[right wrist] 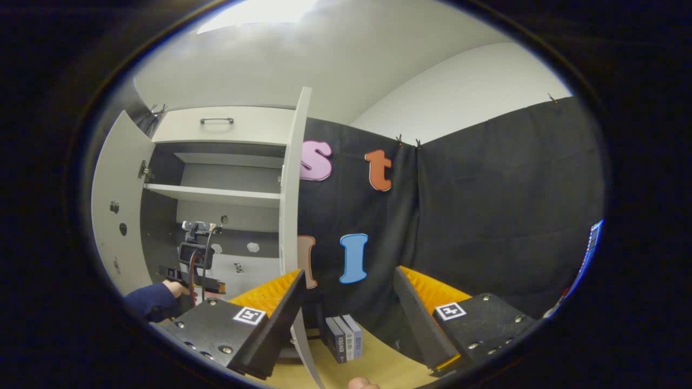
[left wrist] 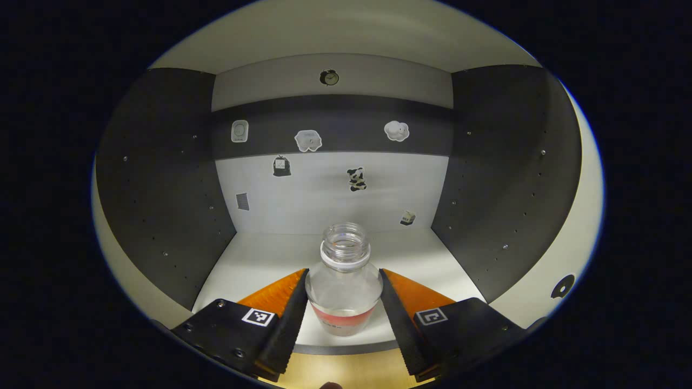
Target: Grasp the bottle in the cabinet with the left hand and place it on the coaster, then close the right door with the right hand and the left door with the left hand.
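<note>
- My left tongs (left wrist: 344, 302) reach into the cabinet (left wrist: 162, 178), spread wide, with the bottle (left wrist: 344, 281) standing upright between the two orange-faced fingers (left wrist: 275, 294).
- The finger tips sit just beside the bottle's shoulders on both sides; I cannot tell whether either one is actually touching the clear plastic.
- The bottle is capless, with a white ring at its neck and a red label band low on its body. It stands on the cabinet's white bottom shelf (left wrist: 254, 259), close to the front edge.
- Small stickers (left wrist: 308, 140) dot the back wall of the cabinet behind the bottle.
- My right tongs (right wrist: 346, 302) are held apart from the cabinet, spread open with nothing between them, pointing at the black cloth wall.
- In the right gripper view the cabinet stands off to the left with both doors swung open: the left door (right wrist: 116, 205) at the far edge and the right door (right wrist: 292, 194) edge-on near the middle.
- There too, a hand in a dark sleeve (right wrist: 154, 300) holds my other tongs at the cabinet's lower opening.
- A few small boxes (right wrist: 344, 337) stand on the wooden surface (right wrist: 378, 362) beyond my right tongs.
</note>
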The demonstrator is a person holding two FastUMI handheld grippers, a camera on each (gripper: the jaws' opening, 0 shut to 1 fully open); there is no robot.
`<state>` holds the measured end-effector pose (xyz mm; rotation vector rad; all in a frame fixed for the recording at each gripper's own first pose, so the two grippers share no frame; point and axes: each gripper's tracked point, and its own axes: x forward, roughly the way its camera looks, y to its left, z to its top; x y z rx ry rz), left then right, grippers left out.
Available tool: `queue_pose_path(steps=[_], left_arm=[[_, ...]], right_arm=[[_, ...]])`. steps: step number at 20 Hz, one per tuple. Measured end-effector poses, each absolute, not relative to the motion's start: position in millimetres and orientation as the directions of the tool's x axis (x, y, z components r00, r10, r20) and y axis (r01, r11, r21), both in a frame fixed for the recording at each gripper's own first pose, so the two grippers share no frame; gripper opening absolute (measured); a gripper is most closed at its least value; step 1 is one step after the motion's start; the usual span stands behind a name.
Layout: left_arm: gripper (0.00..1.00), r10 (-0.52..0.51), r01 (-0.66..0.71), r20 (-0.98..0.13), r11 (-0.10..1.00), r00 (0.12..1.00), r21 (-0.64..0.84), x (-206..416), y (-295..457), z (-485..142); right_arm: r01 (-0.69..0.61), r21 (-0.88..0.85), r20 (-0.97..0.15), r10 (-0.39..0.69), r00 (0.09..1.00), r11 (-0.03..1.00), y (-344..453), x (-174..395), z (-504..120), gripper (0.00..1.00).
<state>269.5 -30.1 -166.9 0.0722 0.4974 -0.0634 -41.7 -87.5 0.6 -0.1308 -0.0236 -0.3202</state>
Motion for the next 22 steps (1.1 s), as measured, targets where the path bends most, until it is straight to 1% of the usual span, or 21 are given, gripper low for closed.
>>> queue_pose_path(steps=[3,5,7,11,16,20,22], left_arm=[[0.8,-0.069,0.098,-0.475,0.995,0.877,0.036,258.4,-30.4,-161.9],[0.82,-0.103,0.123,-0.433,0.992,0.896,0.019,247.2,-33.4,-149.6],[0.8,-0.131,0.15,-0.391,0.989,0.911,0.018,229.7,-34.9,-139.2],[0.8,-0.185,0.192,-0.325,0.981,0.927,-0.011,180.5,-36.4,-127.8],[0.8,-0.277,0.269,-0.296,0.961,0.914,-0.068,111.2,-37.3,-142.1],[0.79,-0.304,0.282,-0.356,0.953,0.884,-0.116,61.0,-27.6,-191.5],[0.8,-0.295,0.262,-0.403,0.955,0.866,-0.136,39.6,-18.7,-222.2]], right_arm=[[0.305,-0.123,0.039,-0.303,0.952,0.944,-86.8,-40.4,-0.2,0.98],[0.295,-0.125,0.041,-0.292,0.955,0.947,-85.7,-40.5,0.9,0.98],[0.281,-0.127,0.042,-0.278,0.96,0.951,-83.6,-41.4,0.8,0.98],[0.247,-0.121,0.047,-0.243,0.969,0.961,-78.0,-42.2,3.0,0.98],[0.195,-0.123,0.054,-0.189,0.98,0.973,-64.3,-46.4,2.7,0.98],[0.153,-0.121,0.08,-0.144,0.986,0.981,-50.8,-47.7,7.3,0.98],[0.129,-0.12,0.098,-0.117,0.988,0.984,-42.6,-48.0,11.2,0.98]])
